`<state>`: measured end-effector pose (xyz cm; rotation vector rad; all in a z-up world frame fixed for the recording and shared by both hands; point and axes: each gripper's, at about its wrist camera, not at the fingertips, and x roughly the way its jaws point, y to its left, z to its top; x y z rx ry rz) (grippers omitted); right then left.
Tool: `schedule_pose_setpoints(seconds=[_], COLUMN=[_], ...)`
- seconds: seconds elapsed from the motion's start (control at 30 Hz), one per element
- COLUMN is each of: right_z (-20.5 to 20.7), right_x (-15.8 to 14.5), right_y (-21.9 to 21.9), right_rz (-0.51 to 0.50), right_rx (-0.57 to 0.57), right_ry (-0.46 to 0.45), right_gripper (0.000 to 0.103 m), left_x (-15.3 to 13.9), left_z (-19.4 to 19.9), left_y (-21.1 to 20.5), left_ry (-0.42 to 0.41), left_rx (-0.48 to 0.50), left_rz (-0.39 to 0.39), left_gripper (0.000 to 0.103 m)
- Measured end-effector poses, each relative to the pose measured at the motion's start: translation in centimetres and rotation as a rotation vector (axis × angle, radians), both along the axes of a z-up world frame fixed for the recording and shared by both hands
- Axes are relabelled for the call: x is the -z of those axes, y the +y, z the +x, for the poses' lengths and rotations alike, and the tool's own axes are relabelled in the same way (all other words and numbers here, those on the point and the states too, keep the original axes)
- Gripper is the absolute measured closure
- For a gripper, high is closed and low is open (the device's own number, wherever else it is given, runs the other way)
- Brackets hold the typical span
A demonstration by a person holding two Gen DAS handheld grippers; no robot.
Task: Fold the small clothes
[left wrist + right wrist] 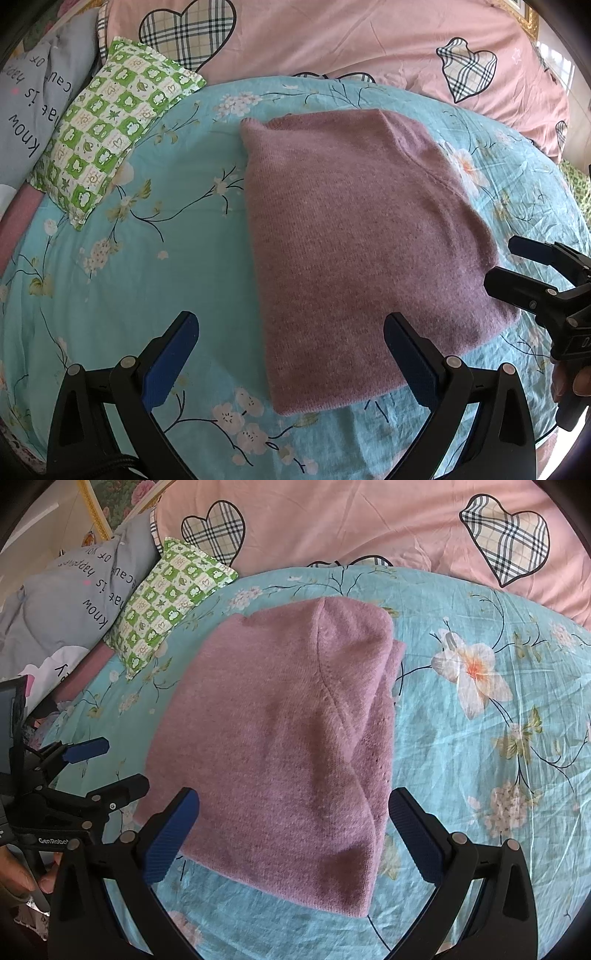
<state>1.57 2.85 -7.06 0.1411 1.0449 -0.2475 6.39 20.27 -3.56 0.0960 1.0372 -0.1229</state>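
Sweater [369, 251] lies folded into a rough rectangle on the sheet [147, 266], mid-bed, flat, with one sleeve seam showing on top. In my right view the sweater [280, 746] has a folded layer stacked along its right edge.

Left gripper [291, 362]: jaws wide open, nothing in them. It hovers over the sweater's near edge; the right finger overlaps the near corner in view, the left finger sits over bare sheet. Can't tell if either pad touches fabric.

Right gripper [293, 836]: also wide open, empty. Both fingers straddle the sweater's near end, contact unclear.

From the left cam I see the right gripper [513, 266] at the sweater's right edge, jaws apart. From the right cam, the left gripper [110, 764] is just beside the sweater's left edge, also apart, with a hand [22, 878] on its handle.

Green pillow [110, 129] sits far left, well apart from the sweater. Grey pillow [62, 602] is beside it. Pink quilt [332, 40] runs along the far side.
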Motion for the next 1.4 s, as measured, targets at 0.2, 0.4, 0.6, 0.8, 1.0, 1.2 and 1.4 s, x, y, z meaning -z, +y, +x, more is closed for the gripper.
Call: schedule_pose_setpoints(seconds=[0.2,0.4,0.6,0.8,1.0,1.2,1.4], right_z=[0.1,0.1,0.2,0.3,0.3,0.3,0.4], right_x=[0.0,0.0,-0.2,-0.2,-0.2,-0.3,-0.3], right_y=[-0.2,-0.3,-0.3,0.0,0.1,0.1,0.2], right_rz=[0.002,0.004,0.004,0.003,0.005,0.003,0.006], right_rx=[0.001,0.0,0.002,0.007,0.011,0.012,0.012], right_ry=[-0.002,-0.002,-0.007,-0.01,-0.014,-0.016,-0.019], right_gripper=[0.001,0.001,0.001,0.001,0.001,0.001,0.001], left_x=[0.0,0.2,0.2,0.1,0.2,0.1,0.0], left_z=[0.2,0.4,0.6,0.7,0.7,0.9,1.1], left_y=[0.0,0.0,0.0,-0.2,-0.2,-0.2,-0.4], left_ry=[0.002,0.003,0.007,0.008,0.012,0.01,0.015], left_rx=[0.001,-0.004,0.0,0.01,0.006,0.006,0.012], left_rz=[0.001,0.004,0.01,0.015,0.016,0.016,0.018], left_gripper=[0.002,0.002,0.003,0.003,0.003,0.003,0.003])
